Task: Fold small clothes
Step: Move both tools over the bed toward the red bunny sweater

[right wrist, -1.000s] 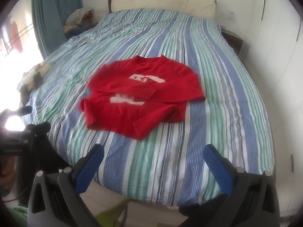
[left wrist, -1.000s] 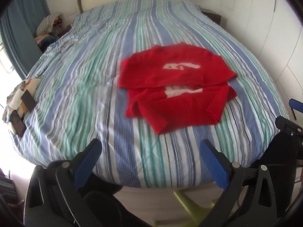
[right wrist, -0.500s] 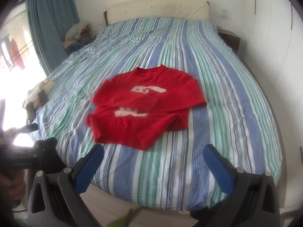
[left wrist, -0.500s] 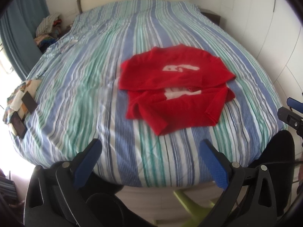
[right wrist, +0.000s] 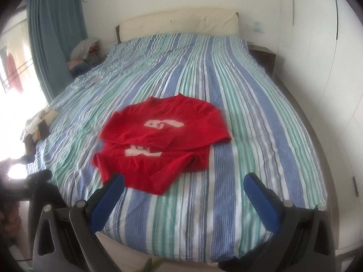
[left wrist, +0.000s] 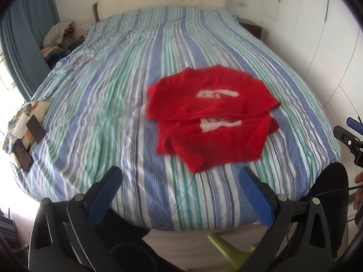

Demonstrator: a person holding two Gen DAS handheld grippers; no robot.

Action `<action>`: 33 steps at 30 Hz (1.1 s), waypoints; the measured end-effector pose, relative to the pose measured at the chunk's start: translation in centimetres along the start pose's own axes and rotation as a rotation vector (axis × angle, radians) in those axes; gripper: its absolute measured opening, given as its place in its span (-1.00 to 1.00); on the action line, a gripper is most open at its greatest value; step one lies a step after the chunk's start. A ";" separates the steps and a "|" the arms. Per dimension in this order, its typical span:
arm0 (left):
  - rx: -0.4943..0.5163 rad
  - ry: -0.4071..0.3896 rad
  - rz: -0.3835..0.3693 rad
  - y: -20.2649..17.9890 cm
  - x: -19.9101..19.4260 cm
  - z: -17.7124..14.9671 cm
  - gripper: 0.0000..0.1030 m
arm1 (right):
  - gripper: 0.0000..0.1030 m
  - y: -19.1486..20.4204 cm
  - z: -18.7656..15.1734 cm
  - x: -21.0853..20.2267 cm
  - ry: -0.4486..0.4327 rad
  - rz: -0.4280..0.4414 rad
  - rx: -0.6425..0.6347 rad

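1. A red sweater (left wrist: 211, 115) with white lettering lies on the striped bedspread (left wrist: 127, 104), nearer the foot edge of the bed than the headboard (right wrist: 179, 23), roughly midway between the two long sides.
2. Both sleeves are crossed over the chest and the hem end points toward you, which suggests the sleeves-in step is done and the body fold is still to come.
3. Your left gripper (left wrist: 181, 188) is spread wide, holds nothing, and hangs off the foot edge, apart from the sweater.
4. Your right gripper (right wrist: 183, 188) is likewise spread and empty, just short of the foot edge. Its left blue pad (right wrist: 109, 201) overlaps the hem in the picture, but I cannot tell whether it touches.
5. The wide spread probably readies each jaw to take one hem corner.
6. Only the left wrist view clearly shows a patterned cloth (left wrist: 25, 117) with two dark flat devices at the left edge of the bed, and your right gripper's tip at the far right.
7. Only the right wrist view shows the blue curtain (right wrist: 54, 36) full height and the sweater's neckline (right wrist: 166, 98) sharply.
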State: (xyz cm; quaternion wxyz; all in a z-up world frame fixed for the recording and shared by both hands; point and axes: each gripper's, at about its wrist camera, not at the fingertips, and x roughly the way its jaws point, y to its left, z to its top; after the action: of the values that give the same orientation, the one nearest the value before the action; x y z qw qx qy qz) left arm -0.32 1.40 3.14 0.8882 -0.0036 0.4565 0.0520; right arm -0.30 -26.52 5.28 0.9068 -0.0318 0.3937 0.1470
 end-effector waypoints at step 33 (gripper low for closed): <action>-0.029 0.050 -0.008 -0.6 2.2 -1.0 0.99 | 1.00 3.0 -0.9 2.2 0.095 0.028 -0.084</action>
State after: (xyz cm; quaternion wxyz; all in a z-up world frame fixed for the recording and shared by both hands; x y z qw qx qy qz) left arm 0.17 0.98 0.78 0.8765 -0.0198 0.4779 0.0549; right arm -0.41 -23.30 3.23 0.8829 -0.0715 0.4301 0.1744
